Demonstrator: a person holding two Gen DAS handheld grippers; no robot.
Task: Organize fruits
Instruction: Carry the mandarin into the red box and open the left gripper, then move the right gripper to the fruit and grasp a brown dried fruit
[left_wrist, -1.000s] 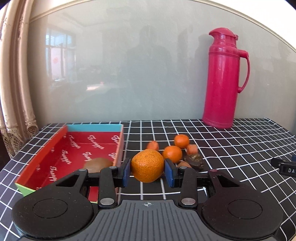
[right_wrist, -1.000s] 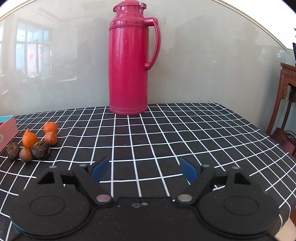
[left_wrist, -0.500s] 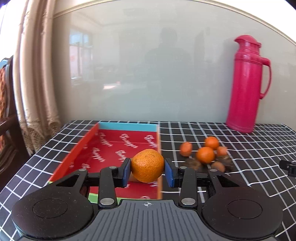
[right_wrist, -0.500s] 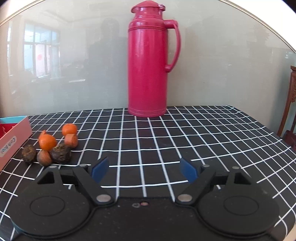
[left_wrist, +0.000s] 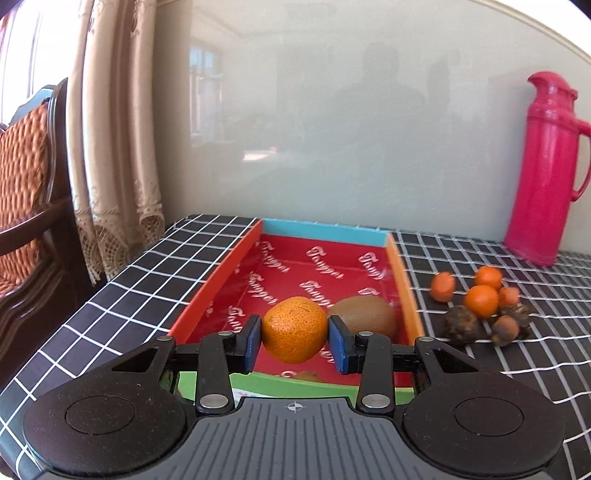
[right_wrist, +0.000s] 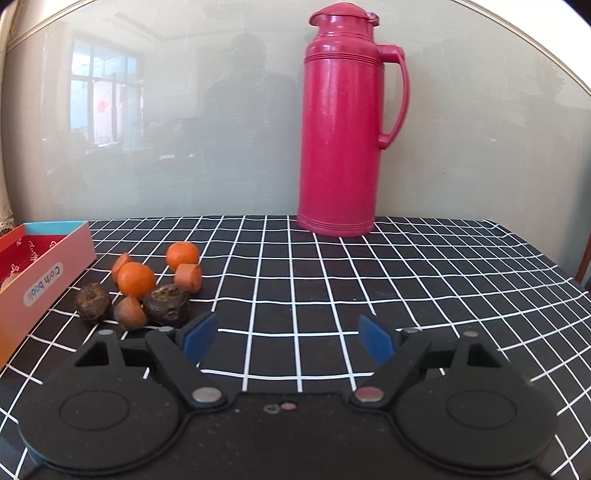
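L gripper (left_wrist: 294, 341), clamping tangerine (left_wrist: 294, 329), now swung over box (left_wrist: 404, 284) — drop imminent. R gripper (right_wrist: 286, 338) open, empty.

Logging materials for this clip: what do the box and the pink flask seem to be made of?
The box looks like printed cardboard with a slightly glossy finish: thin flat walls in different colours, repeated lettering inside and a label on its outer side in the right wrist view. The pink flask appears to be moulded plastic, semi-glossy, with soft highlights, ridged bands and a one-piece handle; painted metal cannot be ruled out.

Left gripper (left_wrist: 294, 343) clamped (fingers level), right gripper (right_wrist: 286, 338) spread wide, empty
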